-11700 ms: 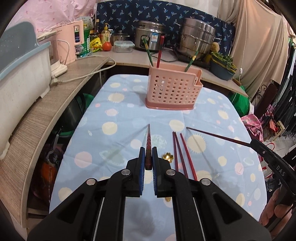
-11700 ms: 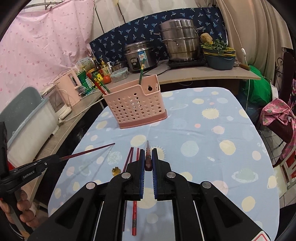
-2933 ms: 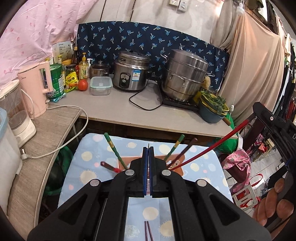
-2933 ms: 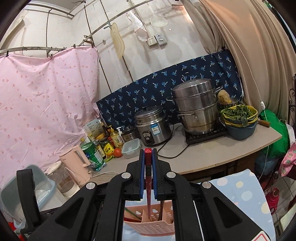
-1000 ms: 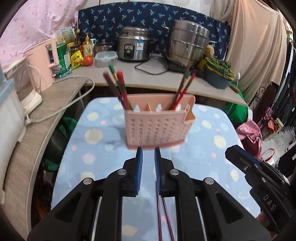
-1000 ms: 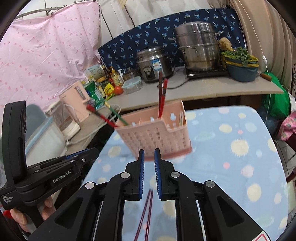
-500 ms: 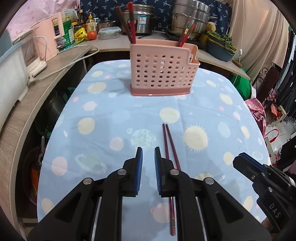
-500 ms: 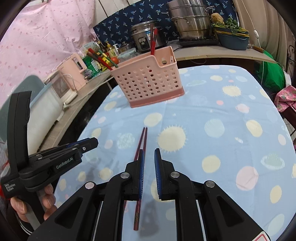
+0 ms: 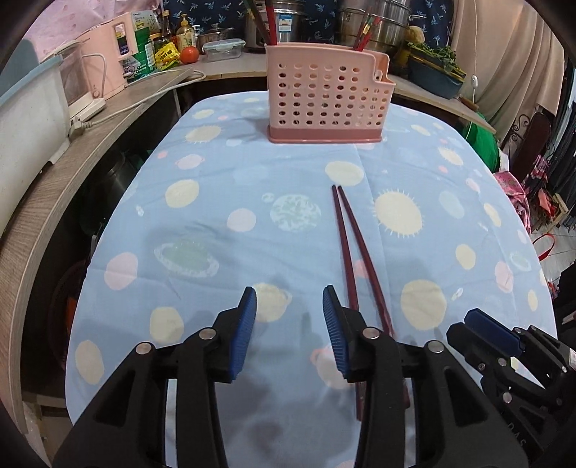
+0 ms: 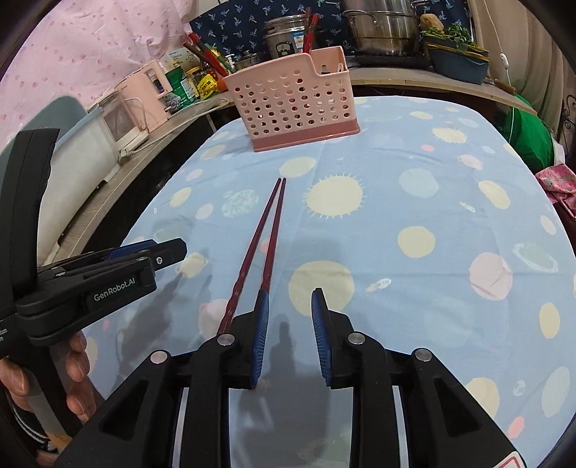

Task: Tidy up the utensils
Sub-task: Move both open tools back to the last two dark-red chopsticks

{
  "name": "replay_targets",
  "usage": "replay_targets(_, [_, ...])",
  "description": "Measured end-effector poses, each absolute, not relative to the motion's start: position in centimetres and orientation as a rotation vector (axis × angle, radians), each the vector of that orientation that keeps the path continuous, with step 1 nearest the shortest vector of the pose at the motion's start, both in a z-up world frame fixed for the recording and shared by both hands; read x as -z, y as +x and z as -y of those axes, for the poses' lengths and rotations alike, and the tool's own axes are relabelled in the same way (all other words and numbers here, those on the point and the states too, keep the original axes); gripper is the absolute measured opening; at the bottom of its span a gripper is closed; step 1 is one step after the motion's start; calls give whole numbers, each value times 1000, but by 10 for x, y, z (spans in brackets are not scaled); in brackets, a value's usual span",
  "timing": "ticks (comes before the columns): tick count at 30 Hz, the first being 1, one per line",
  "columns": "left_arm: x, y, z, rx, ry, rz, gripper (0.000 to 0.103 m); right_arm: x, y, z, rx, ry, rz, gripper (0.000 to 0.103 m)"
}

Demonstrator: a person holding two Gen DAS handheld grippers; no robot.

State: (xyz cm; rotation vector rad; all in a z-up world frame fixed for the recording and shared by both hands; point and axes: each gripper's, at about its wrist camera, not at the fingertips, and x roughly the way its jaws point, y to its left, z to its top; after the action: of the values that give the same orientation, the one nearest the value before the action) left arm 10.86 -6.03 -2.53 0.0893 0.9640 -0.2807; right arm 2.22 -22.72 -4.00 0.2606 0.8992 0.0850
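Two dark red chopsticks (image 9: 347, 237) (image 10: 268, 223) lie side by side on the blue spotted tablecloth (image 9: 216, 201), tips toward the pink perforated utensil basket (image 9: 325, 95) (image 10: 293, 97) at the far end. Several chopsticks stand in the basket. My left gripper (image 9: 289, 298) hovers low just left of the pair, its jaws opening, nothing between them. My right gripper (image 10: 289, 298) hangs just right of the pair, jaws opening and empty; the chopsticks' near ends pass under its left finger. Each gripper shows at the edge of the other's view.
A wooden counter (image 9: 46, 169) runs along the left and back with a pink kettle (image 9: 115, 72), bottles, a rice cooker (image 10: 284, 32) and steel pots (image 10: 383, 27). A person's hand (image 10: 43, 378) holds the left gripper's handle. The table's right edge drops to clutter.
Both grippers have come down closer to the cloth and their jaws have spread apart. The two chopsticks on the cloth now lie right at the fingertips.
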Motion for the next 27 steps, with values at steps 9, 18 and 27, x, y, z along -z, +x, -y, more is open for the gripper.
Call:
replay_targets(9, [46, 88, 55, 279, 109, -1004, 48, 56, 13, 212, -104, 243, -930, 29])
replay_targets(18, [54, 78, 51, 277, 121, -1019, 52, 66, 12, 195, -122, 208, -943, 29])
replay_targets(27, [56, 74, 49, 279, 117, -1025, 57, 73, 10, 188, -96, 141, -941, 23])
